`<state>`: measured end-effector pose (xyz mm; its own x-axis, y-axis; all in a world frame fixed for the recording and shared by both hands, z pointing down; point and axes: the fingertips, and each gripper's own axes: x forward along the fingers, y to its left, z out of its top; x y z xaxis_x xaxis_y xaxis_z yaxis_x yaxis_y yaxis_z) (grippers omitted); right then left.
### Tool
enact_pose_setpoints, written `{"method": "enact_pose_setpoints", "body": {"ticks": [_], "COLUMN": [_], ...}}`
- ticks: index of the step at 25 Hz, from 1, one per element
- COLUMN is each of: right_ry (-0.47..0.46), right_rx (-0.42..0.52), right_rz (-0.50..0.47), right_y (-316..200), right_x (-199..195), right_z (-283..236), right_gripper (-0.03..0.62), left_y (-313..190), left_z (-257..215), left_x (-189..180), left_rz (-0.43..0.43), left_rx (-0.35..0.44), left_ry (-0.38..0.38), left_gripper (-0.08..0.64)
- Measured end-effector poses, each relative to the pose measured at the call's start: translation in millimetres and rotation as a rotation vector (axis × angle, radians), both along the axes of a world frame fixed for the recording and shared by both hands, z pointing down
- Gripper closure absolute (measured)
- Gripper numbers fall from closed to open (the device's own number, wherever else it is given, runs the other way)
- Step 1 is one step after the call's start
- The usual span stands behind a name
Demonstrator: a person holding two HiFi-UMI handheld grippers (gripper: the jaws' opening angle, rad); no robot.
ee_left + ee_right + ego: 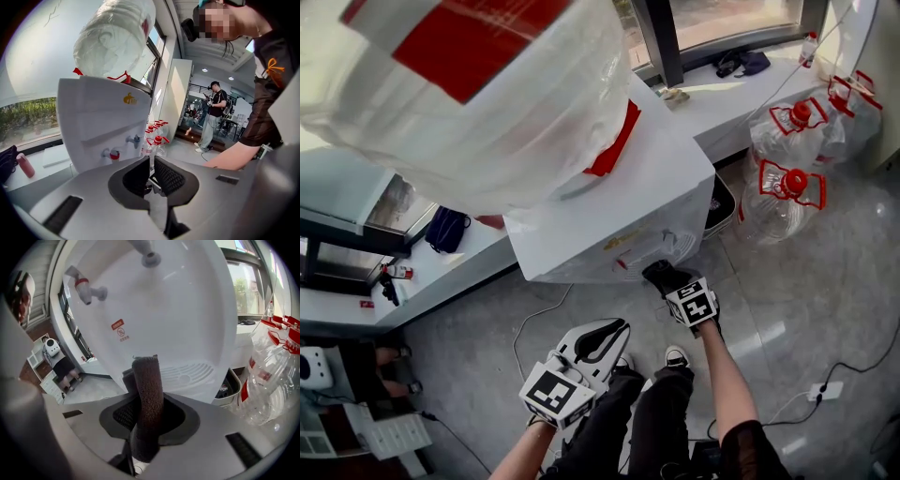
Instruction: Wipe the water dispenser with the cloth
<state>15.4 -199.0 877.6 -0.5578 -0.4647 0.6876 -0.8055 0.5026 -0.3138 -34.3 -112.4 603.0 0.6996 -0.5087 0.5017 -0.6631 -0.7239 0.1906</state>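
The white water dispenser (661,183) stands in front of me with a large clear bottle (478,94) upside down on top. My right gripper (667,278) is shut on a dark cloth (147,399). It holds the cloth's end against the dispenser's lower front (183,329), just above the drip grille (193,373) and below the red tap (86,287). My left gripper (598,339) hangs back near my knees, jaws together with nothing between them. In its view the dispenser (101,126) stands to the left, apart from it.
Spare water bottles with red caps (789,187) stand on the floor right of the dispenser. A windowsill counter (741,89) runs behind it. A cable (534,319) and a power strip (825,392) lie on the floor. Another person (213,117) stands far off.
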Motion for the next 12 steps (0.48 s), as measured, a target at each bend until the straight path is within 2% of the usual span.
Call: {"method": "enact_pose_setpoints", "body": {"ticks": [6, 12], "right_ry": [0.030, 0.049], "right_rx": [0.022, 0.039], "right_rz": [0.047, 0.185], "right_y": [-19.9, -48.1], "right_x": [49.8, 105.9], "right_z": [0.0, -0.4], "right_gripper": [0.480, 0.480], "left_y": [-9.7, -16.9], "left_z": [3.1, 6.6], "left_x": [17.3, 28.1], "left_rz": [0.018, 0.040], "left_rx": [-0.007, 0.001], "left_ry": [0.005, -0.005], "left_gripper": [0.517, 0.517]}}
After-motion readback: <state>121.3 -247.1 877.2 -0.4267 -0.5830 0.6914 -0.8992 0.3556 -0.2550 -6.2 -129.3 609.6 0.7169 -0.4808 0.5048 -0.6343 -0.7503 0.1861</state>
